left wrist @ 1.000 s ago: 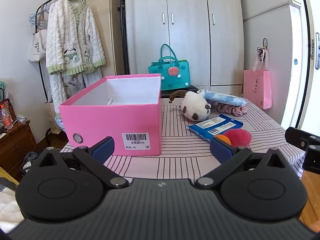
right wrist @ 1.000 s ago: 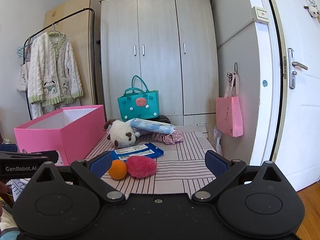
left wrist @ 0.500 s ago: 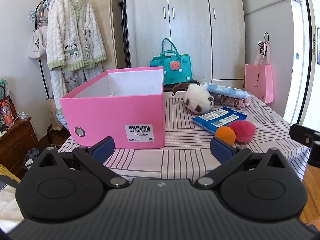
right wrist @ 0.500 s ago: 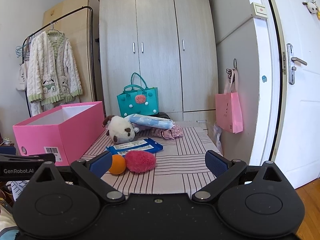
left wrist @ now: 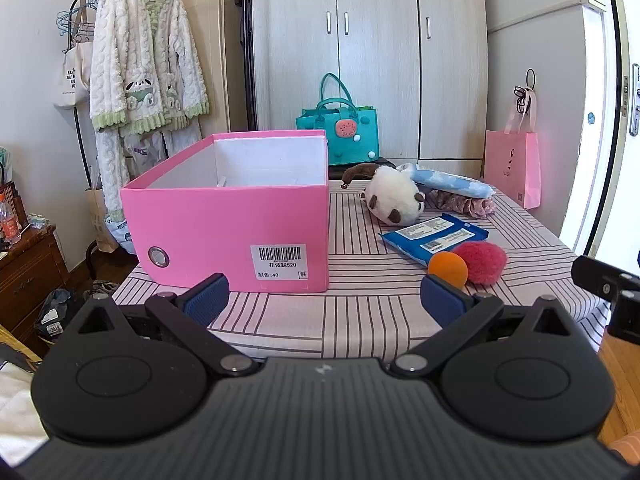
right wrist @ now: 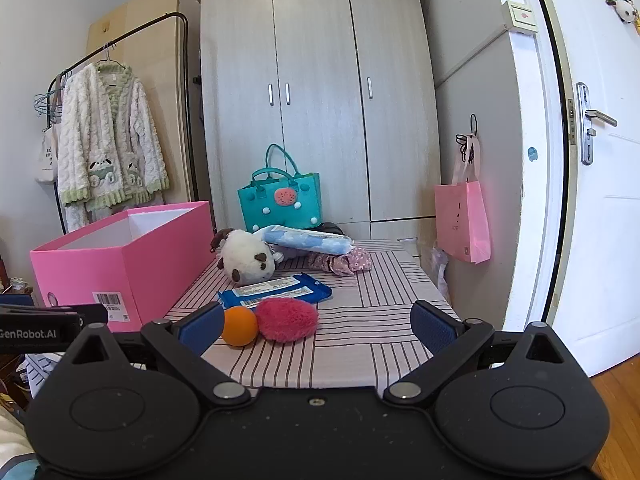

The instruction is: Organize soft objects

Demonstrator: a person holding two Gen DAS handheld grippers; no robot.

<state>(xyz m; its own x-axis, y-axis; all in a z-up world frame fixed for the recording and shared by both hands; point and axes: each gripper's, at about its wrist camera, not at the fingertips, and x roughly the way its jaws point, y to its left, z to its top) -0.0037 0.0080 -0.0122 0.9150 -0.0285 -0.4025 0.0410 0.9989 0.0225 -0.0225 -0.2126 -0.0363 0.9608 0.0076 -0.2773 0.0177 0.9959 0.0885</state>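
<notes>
The left gripper [left wrist: 325,299] had its blue-padded fingers [left wrist: 206,298] spread wide with nothing between them, held level and short of the near edge of the striped table [left wrist: 360,320]. It faced the front wall of the open pink box [left wrist: 240,236], which stood on the left part of the table. The right gripper [right wrist: 316,326] was likewise level, its fingers [right wrist: 434,326] parted and empty, poised just off the table's near edge. Its left pad sat just in front of the orange ball [right wrist: 239,326], though whether they touched could not be told.

The red fuzzy ball [right wrist: 287,319] lay touching the orange ball on its right. Just behind them rested the blue wipes pack [right wrist: 276,290], flat. Farther back lay the white plush toy [right wrist: 246,262] on its side, near the box's right wall, with a blue patterned packet [right wrist: 310,240] and a floral scrunchie [right wrist: 346,262] behind it.

Beyond the table stood a teal tote bag [right wrist: 280,200] before the wardrobe [right wrist: 316,100].
</notes>
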